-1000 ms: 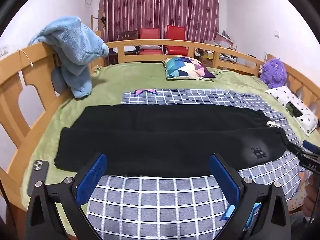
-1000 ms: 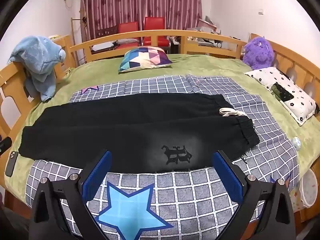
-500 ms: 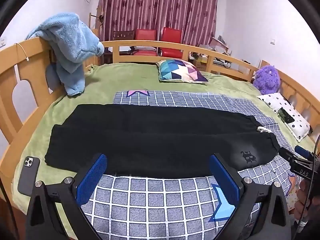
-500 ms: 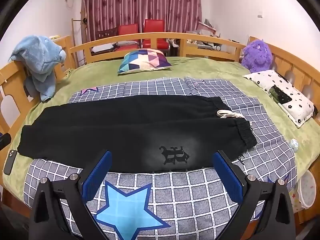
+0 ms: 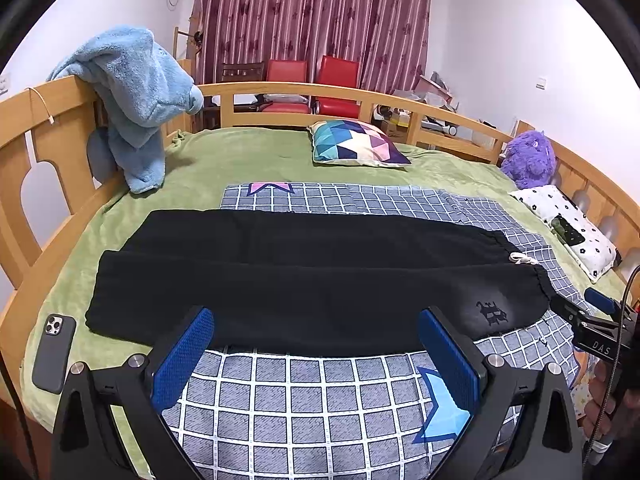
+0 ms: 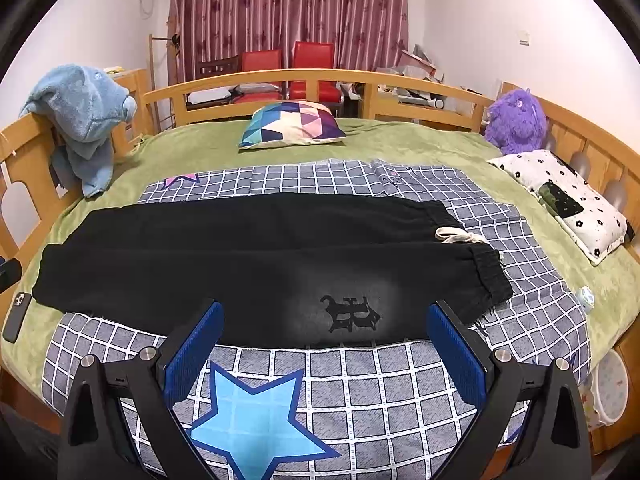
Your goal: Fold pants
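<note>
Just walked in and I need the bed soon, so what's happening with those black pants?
A person holds a two-finger gripper in each hand to fold the black pants. The pants lie flat across the checked blanket on the bed, legs side by side, waistband and drawstring to the right. The left gripper and right gripper are both open and hover at the near edge, touching nothing. No fold shows yet. A phone lies by the leg ends.

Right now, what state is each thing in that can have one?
pants: flat on the checked blanket, legs side by side, unfolded
drawstring: loose at the waistband
left gripper: open, empty
right gripper: open, empty
phone: face down on the green cover
</note>
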Demonstrator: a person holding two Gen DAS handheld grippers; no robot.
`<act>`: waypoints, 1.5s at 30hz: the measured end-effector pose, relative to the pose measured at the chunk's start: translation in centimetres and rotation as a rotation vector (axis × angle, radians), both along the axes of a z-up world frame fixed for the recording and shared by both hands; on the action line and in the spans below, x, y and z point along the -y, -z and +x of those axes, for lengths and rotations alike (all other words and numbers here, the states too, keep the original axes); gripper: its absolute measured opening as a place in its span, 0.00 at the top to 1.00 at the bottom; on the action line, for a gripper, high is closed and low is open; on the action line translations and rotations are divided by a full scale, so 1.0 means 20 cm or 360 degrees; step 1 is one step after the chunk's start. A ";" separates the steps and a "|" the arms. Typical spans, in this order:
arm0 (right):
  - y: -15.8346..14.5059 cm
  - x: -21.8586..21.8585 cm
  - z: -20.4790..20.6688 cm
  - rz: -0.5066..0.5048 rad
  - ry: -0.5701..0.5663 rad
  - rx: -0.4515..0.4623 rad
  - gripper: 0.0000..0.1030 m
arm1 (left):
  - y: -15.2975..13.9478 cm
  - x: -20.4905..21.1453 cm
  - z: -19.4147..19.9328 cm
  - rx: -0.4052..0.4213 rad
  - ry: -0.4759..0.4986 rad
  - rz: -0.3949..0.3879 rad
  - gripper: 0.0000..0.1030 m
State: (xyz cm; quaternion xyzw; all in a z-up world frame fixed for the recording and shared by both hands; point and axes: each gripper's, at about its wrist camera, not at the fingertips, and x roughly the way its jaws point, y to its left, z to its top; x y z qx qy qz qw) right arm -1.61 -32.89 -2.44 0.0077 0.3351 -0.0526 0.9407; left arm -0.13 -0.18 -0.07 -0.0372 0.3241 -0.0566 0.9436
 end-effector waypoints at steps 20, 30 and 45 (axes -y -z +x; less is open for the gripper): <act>-0.02 0.03 -0.02 0.0048 0.0020 0.0024 0.03 | 0.00 0.00 -0.02 0.0004 -0.0001 -0.0024 0.00; -0.03 0.03 -0.01 0.0051 0.0021 0.0032 0.03 | 0.00 -0.01 -0.02 0.0006 -0.0001 -0.0037 0.00; -0.03 0.03 -0.03 0.0058 0.0014 0.0050 0.03 | -0.01 -0.02 -0.01 0.0010 -0.0001 -0.0039 0.00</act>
